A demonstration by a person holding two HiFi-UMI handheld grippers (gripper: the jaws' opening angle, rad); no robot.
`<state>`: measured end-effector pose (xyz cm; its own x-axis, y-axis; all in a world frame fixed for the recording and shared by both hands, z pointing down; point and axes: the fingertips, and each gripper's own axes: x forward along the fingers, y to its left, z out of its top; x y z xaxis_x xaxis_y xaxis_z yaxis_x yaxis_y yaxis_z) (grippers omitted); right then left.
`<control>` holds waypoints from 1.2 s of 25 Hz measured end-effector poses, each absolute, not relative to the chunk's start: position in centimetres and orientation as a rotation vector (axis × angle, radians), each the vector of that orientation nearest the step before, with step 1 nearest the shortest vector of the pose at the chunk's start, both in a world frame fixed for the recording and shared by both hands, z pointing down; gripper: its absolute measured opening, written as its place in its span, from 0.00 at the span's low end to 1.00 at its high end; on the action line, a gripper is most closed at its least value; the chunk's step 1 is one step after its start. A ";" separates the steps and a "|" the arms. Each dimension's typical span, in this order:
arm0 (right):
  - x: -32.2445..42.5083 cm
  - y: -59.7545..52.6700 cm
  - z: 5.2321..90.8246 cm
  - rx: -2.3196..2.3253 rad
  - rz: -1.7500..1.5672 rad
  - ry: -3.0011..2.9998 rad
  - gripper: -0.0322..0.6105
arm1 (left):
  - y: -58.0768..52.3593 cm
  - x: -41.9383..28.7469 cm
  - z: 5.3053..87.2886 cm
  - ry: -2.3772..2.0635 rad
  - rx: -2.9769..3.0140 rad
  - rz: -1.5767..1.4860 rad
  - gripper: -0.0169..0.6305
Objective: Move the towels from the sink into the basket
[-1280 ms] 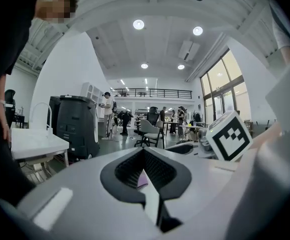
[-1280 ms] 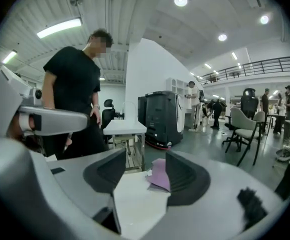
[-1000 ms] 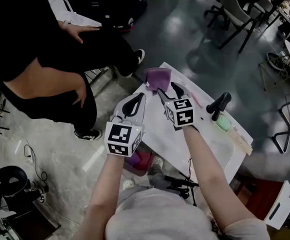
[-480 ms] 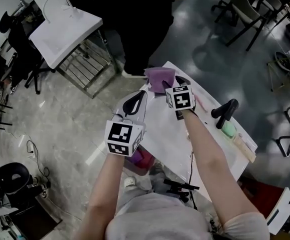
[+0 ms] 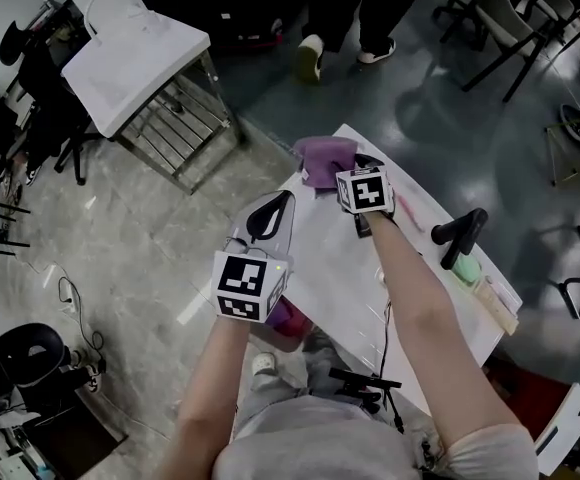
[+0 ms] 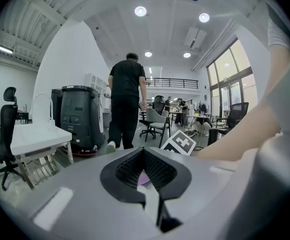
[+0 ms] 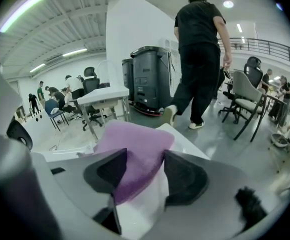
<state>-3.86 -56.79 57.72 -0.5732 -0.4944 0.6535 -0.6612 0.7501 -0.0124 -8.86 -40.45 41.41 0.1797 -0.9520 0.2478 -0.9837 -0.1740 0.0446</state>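
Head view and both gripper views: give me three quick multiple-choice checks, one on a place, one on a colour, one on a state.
1. The purple towel is: A on the floor; B between the jaws of the right gripper; C draped on a chair.
2. The faucet is: A black; B red; C yellow.
3. The left gripper has its jaws: A wide apart; B clamped on a towel; C together, holding nothing.

Answers: B, since the right gripper view shows the towel filling the gap between its jaws. A, since the head view shows it black against the white sink. C, since the left gripper view shows the tips meeting with nothing pinched.
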 end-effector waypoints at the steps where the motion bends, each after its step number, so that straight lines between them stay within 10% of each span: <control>1: -3.9 -56.8 57.7 0.867 0.346 -2.311 0.43 | -40.4 -8.9 41.5 -1.882 2.254 0.240 0.04; 8: -4.4 -56.0 57.4 0.858 0.303 -2.306 0.16 | -39.8 -8.8 41.6 -1.873 2.255 0.245 0.04; 30: -4.8 -51.8 50.1 0.860 0.165 -2.439 0.13 | -38.4 -8.7 39.2 -1.890 2.289 0.175 0.04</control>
<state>-4.84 -51.76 50.07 -0.6483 -0.5450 0.5316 -0.6117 0.7886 0.0624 -8.71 -38.38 39.18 0.1909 -0.9618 0.1960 -0.9815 -0.1838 0.0541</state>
